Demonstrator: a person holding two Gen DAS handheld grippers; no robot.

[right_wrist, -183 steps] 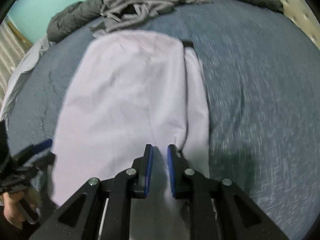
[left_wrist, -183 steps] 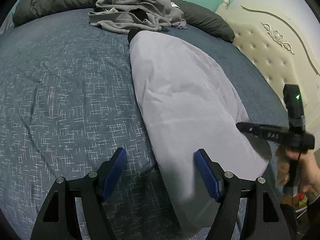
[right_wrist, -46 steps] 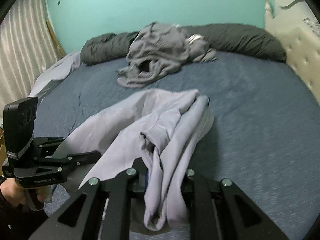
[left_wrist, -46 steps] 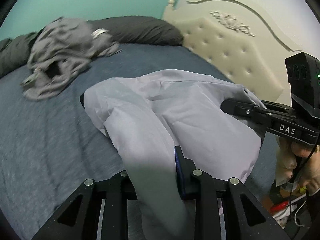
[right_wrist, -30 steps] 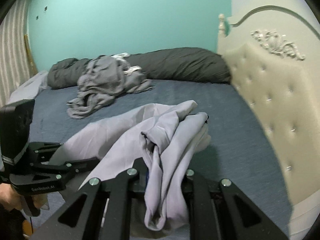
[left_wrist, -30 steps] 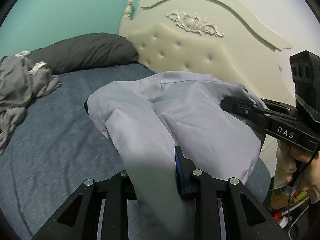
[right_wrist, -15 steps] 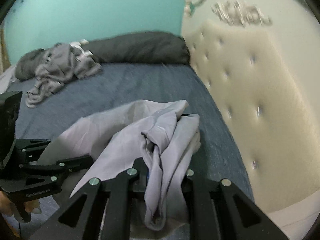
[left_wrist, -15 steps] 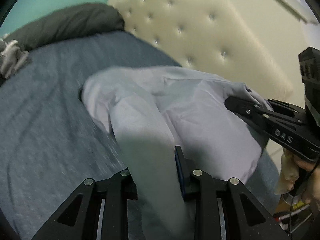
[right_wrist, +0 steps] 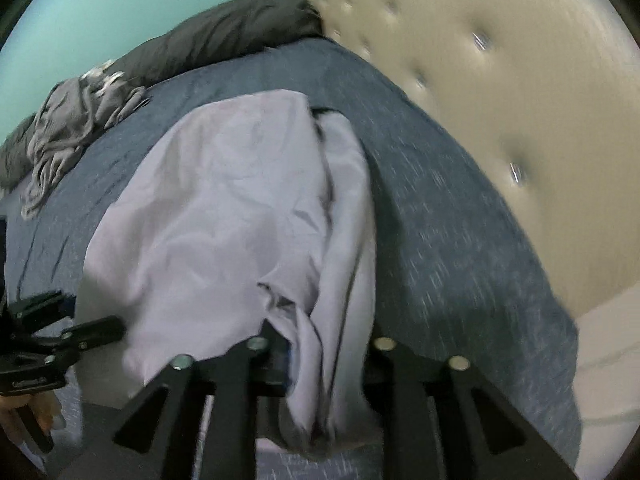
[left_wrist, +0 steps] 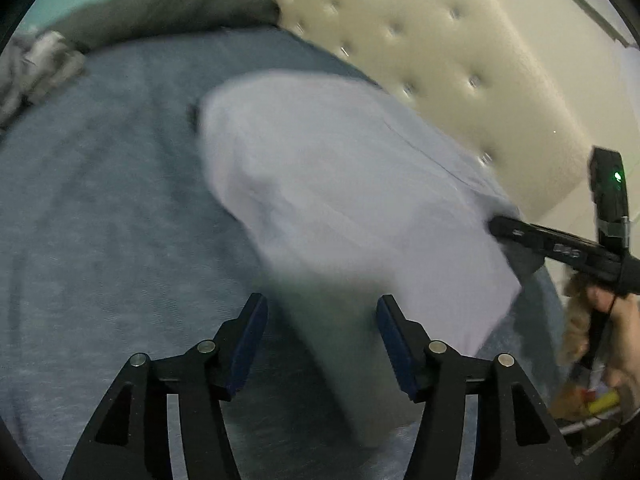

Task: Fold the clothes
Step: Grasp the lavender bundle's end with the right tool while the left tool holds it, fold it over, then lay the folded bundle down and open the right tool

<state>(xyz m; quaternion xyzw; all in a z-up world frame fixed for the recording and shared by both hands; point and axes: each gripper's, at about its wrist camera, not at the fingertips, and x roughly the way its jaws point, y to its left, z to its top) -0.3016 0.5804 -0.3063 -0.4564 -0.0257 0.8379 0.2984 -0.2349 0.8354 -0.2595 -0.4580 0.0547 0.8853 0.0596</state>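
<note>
Lilac garment (right_wrist: 224, 208) lies lengthwise-doubled on the bed (right_wrist: 460, 240) — left gripper (left_wrist: 320, 344) fingers spread, right gripper (right_wrist: 324, 354) pinching its hem — cross-folds seemingly remain.

We see a pale lilac garment (right_wrist: 224, 208) spread over the blue bed (right_wrist: 448, 208), filling the centre of the frame. Its bunched edge hangs between the fingers of our right hand-held gripper (right_wrist: 326, 354) at the bottom centre. The left hand-held gripper (right_wrist: 60, 334) sits at lower left, beside the cloth. Grey clothes (right_wrist: 76, 128) lie at upper left, a cream tufted headboard (right_wrist: 500, 92) at right.
</note>
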